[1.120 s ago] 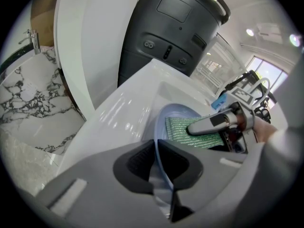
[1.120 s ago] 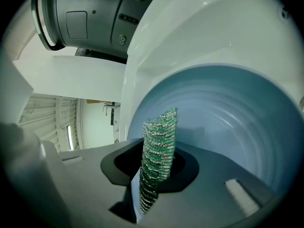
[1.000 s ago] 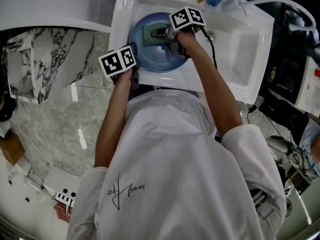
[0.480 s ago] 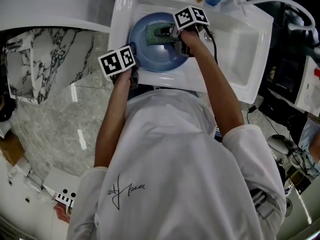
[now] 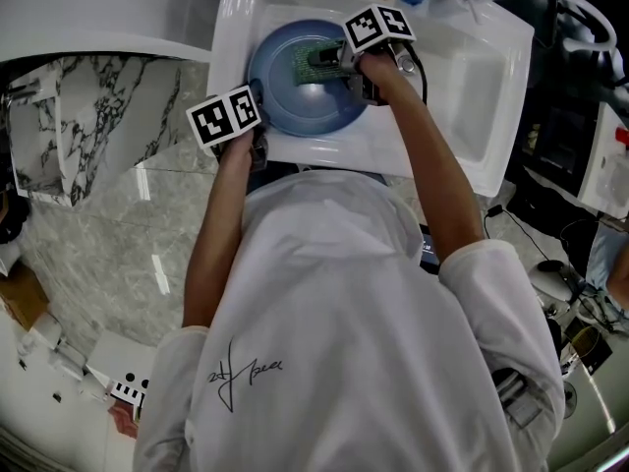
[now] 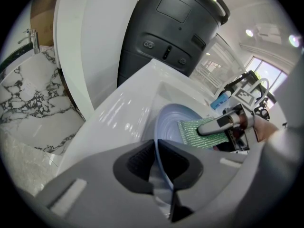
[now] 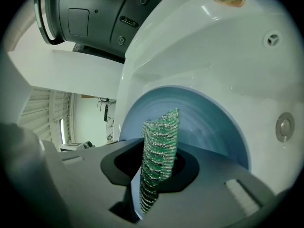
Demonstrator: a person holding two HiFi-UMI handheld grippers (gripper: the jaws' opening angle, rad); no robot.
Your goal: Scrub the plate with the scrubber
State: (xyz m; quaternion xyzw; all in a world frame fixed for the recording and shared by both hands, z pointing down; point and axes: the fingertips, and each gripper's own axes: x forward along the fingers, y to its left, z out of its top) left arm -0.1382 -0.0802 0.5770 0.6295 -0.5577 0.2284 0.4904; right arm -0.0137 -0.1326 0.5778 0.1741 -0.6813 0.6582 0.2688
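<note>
Head view: the blue plate (image 5: 295, 101) sits in the white sink (image 5: 472, 77). The left gripper (image 5: 257, 138) clamps its near rim, apparently tilting it.

Left gripper view: the rim stands edge-on between the pressed pads.

Right gripper view: the right gripper (image 7: 156, 169) pinches the green scrubber (image 7: 161, 137). The scrubber's long axis is upright, its free end toward the plate's face directly ahead.

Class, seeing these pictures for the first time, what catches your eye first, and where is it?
A blue plate sits in the white sink, its near rim clamped by the left hand-held gripper. The right hand-held gripper holds a green scrubber against the plate's face.
</note>
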